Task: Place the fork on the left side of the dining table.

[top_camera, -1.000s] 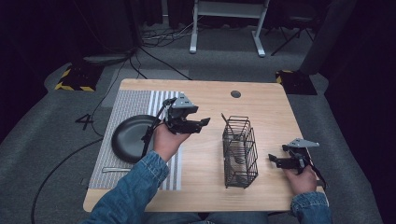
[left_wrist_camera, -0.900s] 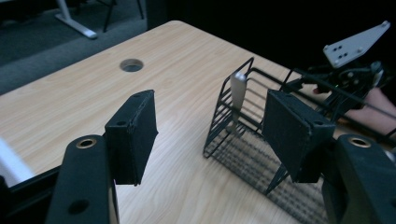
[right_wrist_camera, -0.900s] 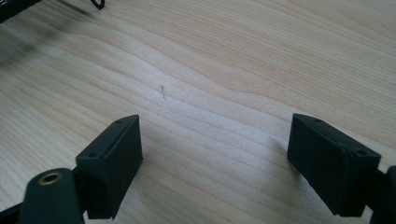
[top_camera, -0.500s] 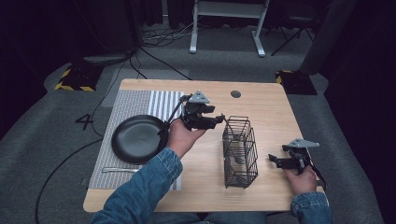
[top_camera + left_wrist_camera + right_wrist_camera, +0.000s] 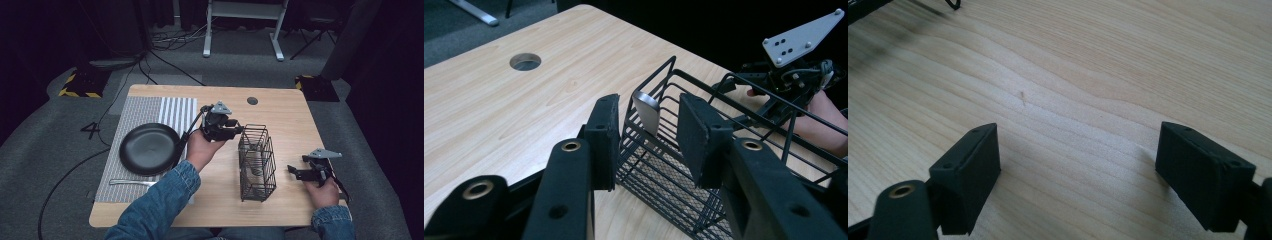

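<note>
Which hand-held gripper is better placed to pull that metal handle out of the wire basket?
Left. The left hand-held gripper is open at the wire basket, framing the metal handle. The right hand-held gripper sits low beside it, over bare table.

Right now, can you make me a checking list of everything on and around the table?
Surface: wooden table with a round hole.
Job's things: black wire basket with a flat silver handle poking up inside; black pan on a striped mat; silver utensil at the mat's near edge.
Clutter: nothing seen.
Grippers: left gripper open, at the basket's rim; right gripper open, low over bare wood.
Cables: cable trailing from the left gripper; more on the floor.
Surroundings: grey carpet, white stand legs.
</note>
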`<state>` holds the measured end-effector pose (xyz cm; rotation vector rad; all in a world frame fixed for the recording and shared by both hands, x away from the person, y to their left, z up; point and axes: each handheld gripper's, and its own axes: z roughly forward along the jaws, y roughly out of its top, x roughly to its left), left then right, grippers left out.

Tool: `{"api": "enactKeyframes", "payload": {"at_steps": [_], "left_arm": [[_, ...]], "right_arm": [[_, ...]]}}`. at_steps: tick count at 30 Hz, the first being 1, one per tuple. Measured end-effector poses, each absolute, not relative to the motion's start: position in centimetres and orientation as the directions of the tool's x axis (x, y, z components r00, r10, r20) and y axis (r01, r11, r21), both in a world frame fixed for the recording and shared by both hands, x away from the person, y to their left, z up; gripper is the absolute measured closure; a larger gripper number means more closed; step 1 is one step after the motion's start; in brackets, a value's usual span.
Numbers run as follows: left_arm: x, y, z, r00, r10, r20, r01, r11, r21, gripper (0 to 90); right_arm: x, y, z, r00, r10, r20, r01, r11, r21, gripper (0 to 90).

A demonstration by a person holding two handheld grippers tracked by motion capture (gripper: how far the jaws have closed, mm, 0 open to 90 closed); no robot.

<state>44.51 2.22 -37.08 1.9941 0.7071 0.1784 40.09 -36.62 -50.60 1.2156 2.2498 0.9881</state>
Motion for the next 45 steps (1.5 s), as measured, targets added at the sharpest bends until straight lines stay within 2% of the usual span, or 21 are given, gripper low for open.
{"api": "enactKeyframes", "payload": {"at_steps": [7, 13, 17, 20, 27, 35, 45], "left_arm": [[44.8, 2.2, -37.2, 0.822, 0.538, -0.19, 0.417, -0.339, 0.843, 76.5], [45.0, 2.5, -37.4, 0.818, 0.518, -0.25, 0.451, -0.309, 0.837, 78.9], [44.9, 2.6, -37.2, 0.828, 0.507, -0.239, 0.436, -0.313, 0.844, 80.8], [44.9, 2.9, -37.0, 0.827, 0.504, -0.249, 0.437, -0.298, 0.848, 86.1], [44.6, 2.5, -36.5, 0.838, 0.487, -0.247, 0.43, -0.308, 0.849, 86.4], [43.9, 2.2, -34.5, 0.849, 0.496, -0.179, 0.38, -0.34, 0.86, 86.4], [43.5, 2.9, -32.1, 0.857, 0.492, -0.154, 0.343, -0.321, 0.883, 86.4]], "right_arm": [[40.1, -36.6, -50.6, -0.543, 0.839, -0.013, 0.559, 0.373, 0.741, 18.1], [40.1, -36.6, -50.6, -0.543, 0.839, -0.012, 0.559, 0.372, 0.741, 18.1], [40.1, -36.6, -50.6, -0.543, 0.839, -0.012, 0.559, 0.372, 0.741, 18.1], [40.1, -36.6, -50.6, -0.543, 0.839, -0.012, 0.559, 0.372, 0.741, 18.1], [40.1, -36.6, -50.6, -0.543, 0.839, -0.013, 0.559, 0.373, 0.741, 18.1], [40.1, -36.6, -50.6, -0.544, 0.839, -0.012, 0.559, 0.372, 0.741, 18.1], [40.1, -36.6, -50.6, -0.547, 0.837, -0.012, 0.557, 0.375, 0.741, 18.1]]}}
